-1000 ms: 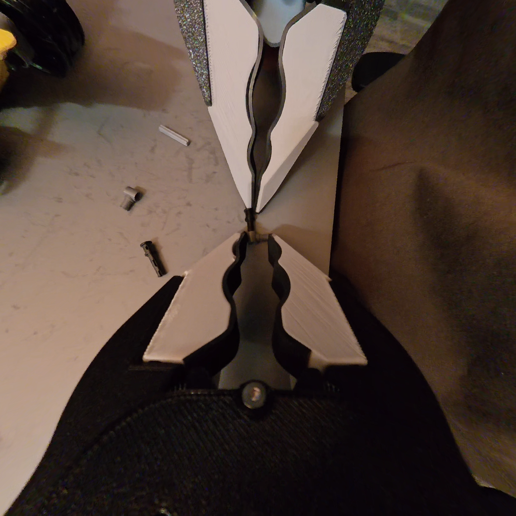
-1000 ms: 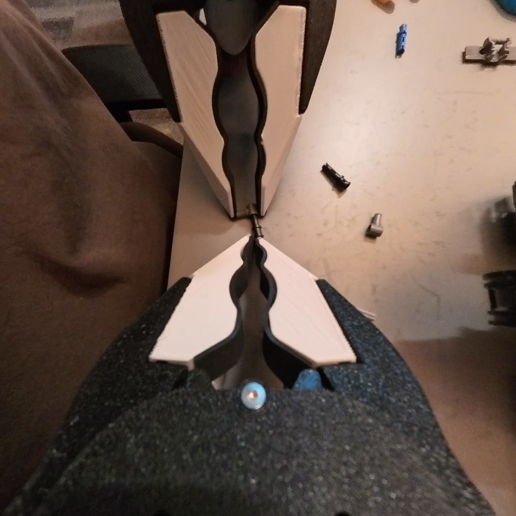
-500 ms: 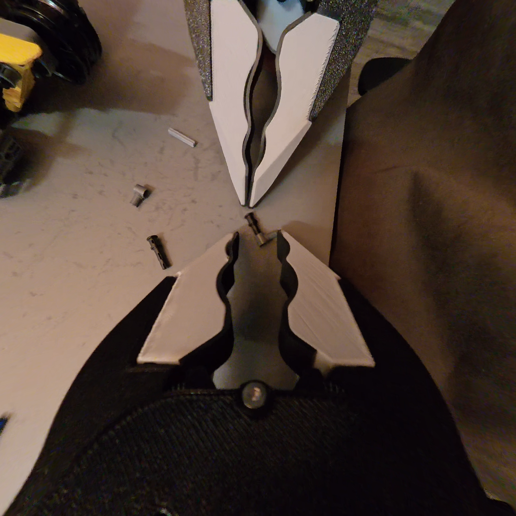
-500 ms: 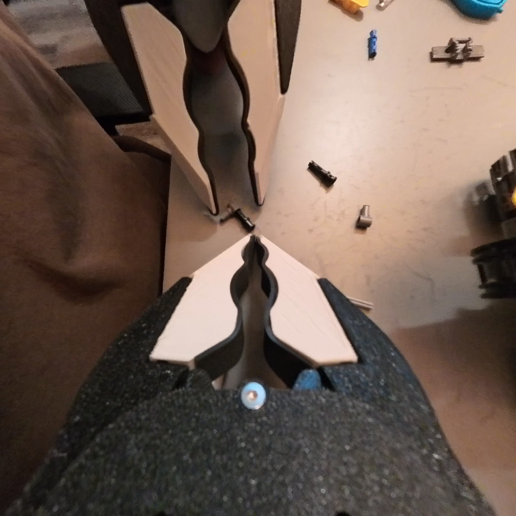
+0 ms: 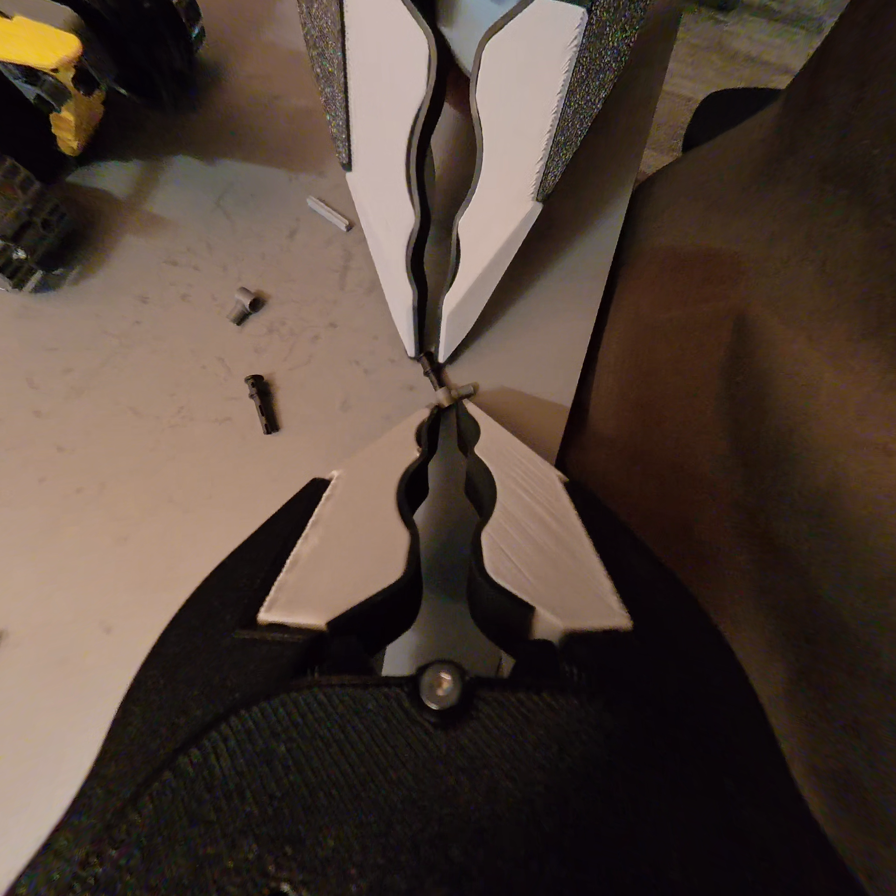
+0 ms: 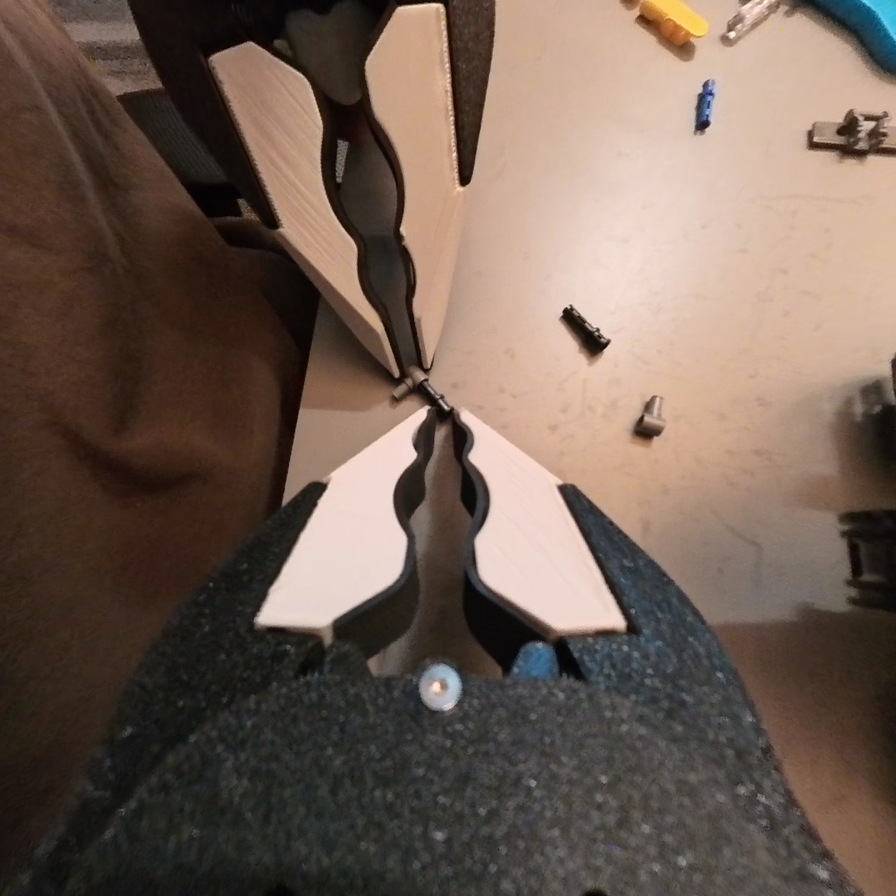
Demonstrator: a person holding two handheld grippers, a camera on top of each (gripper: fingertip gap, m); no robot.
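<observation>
A small grey connector (image 5: 453, 393) and a black pin (image 5: 428, 369) are joined end to end just above the pale table (image 5: 121, 485). My left gripper (image 5: 445, 411) is shut on the grey connector. My right gripper (image 6: 440, 411) is shut on the black pin (image 6: 436, 393). The two grippers face each other tip to tip near the table's edge. The right gripper shows at the top of the left wrist view (image 5: 426, 354), and the left gripper shows at the top of the right wrist view (image 6: 407, 371), holding the connector (image 6: 411, 380).
A loose black pin (image 5: 262, 405), a grey connector (image 5: 245, 304) and a grey axle (image 5: 329, 219) lie on the table. A yellow and black wheeled model (image 5: 48, 72) stands at the back. A blue pin (image 6: 705, 104) and a dark beam (image 6: 853, 138) lie farther off. Brown cloth (image 5: 751, 388) borders the table. Less than 4 cm separates the two grippers' tips.
Half a second ago my left gripper was open and the joined pin and connector sat loose between the tips. Now both grippers are closed on it again, tip to tip.
</observation>
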